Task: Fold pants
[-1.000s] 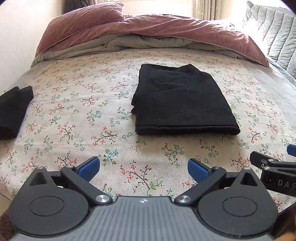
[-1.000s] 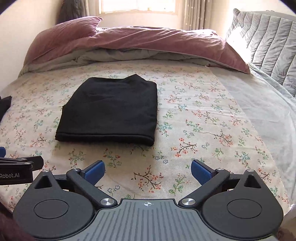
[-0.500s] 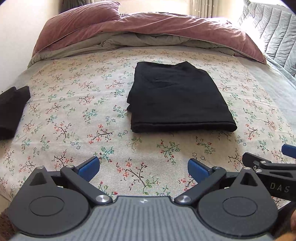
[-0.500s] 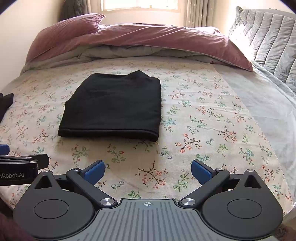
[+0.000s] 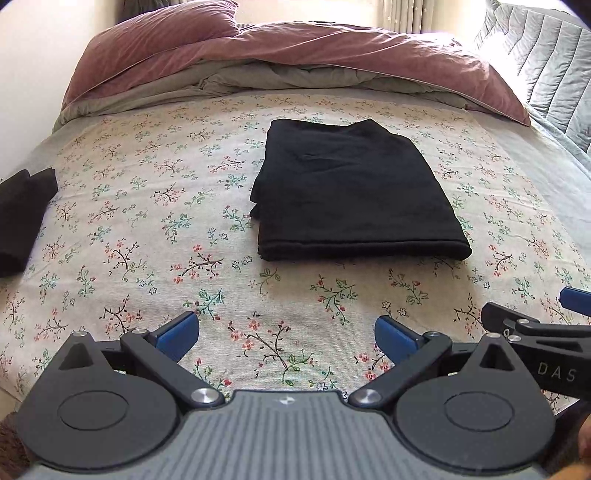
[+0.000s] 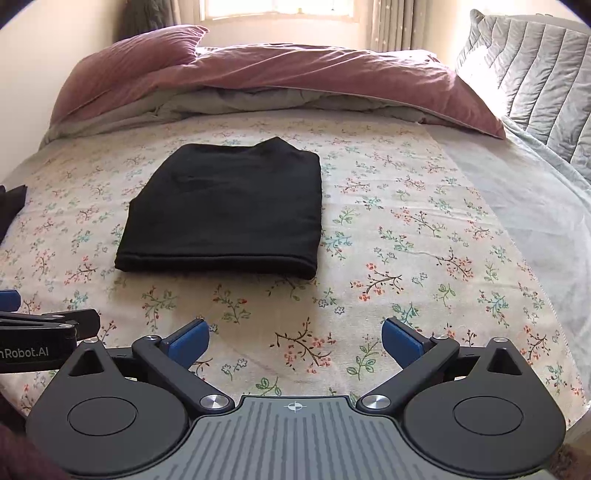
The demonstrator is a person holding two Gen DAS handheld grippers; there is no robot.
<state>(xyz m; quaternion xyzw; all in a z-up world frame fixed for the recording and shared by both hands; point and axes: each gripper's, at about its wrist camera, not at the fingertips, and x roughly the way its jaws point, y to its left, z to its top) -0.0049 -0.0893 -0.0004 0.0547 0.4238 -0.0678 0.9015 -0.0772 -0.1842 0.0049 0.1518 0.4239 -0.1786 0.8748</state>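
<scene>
The surface is a bed covered with a beige cotton sheet printed with small flowers, and on the right side a plain grey sheet continues it. At the far end lies a crumpled dusty-pink duvet with grey underside, and behind it a bright window with curtains; a grey quilted headboard cushion stands at the right. The folded black pants lie flat as a neat rectangle in the middle of the flowered sheet, well apart from both tools. Another dark folded cloth rests at the left edge of the bed. The left gripper hangs over the near edge with its blue pads wide apart and empty. The right gripper is just beside it, also spread apart and holding nothing.
</scene>
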